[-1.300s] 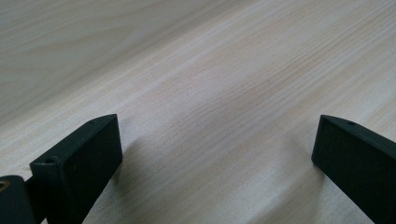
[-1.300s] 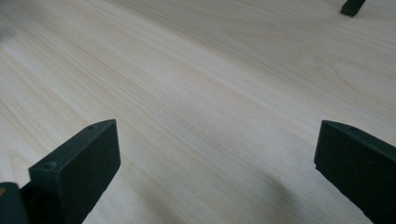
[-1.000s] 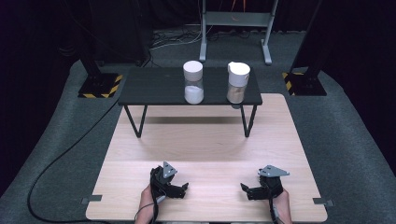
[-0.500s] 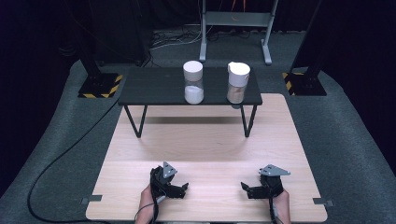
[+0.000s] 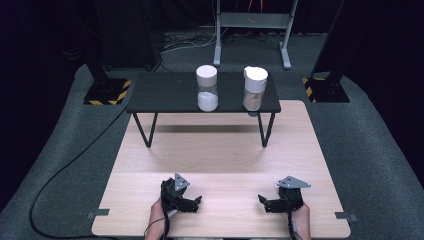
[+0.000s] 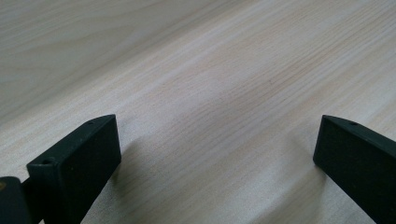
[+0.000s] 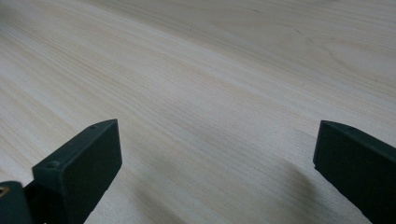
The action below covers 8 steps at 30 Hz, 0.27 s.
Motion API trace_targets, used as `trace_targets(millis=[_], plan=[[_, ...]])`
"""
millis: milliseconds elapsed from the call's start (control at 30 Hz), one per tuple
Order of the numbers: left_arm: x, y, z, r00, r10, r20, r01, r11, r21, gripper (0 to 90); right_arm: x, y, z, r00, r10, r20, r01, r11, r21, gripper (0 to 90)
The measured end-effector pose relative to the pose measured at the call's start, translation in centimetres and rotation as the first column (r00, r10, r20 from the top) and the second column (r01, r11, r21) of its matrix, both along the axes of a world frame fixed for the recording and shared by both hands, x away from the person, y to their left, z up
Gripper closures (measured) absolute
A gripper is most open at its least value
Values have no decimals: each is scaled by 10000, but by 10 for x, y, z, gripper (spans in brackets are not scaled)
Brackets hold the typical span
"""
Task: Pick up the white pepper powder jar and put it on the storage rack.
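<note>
Two white-lidded clear jars sat on the black shelf [image 5: 170,95]: left jar [image 5: 207,88] held white powder, right jar [image 5: 254,89] tan-looking contents. Left gripper [image 5: 194,202] and right gripper [image 5: 264,202] rested low on the wooden table [image 5: 220,150], jaws spread, holding nothing.

A dark-curtained recording lab: a pale wooden tabletop [image 5: 220,150] on grey carpet [image 5: 370,150], black stands with yellow-black hazard-striped bases [image 5: 107,92], loose black cables [image 5: 65,170].
</note>
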State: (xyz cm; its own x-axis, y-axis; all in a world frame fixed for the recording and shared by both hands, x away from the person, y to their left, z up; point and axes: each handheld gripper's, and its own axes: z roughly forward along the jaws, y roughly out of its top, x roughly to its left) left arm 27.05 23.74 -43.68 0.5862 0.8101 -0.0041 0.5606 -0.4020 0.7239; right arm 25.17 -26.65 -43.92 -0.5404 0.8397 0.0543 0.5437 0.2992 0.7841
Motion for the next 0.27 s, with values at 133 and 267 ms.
trace_targets(millis=[133, 267], plan=[[0, 0, 0, 10000, 2, 3, -2, 10000, 1, 6, 1, -2, 0, 10000, 39, -50, -38, 10000, 63, 0], [0, 0, 0, 10000, 12, 11, -12, 10000, 24, 5, 1, -2, 0, 10000, 88, -16, -87, 9999, 89, 0]])
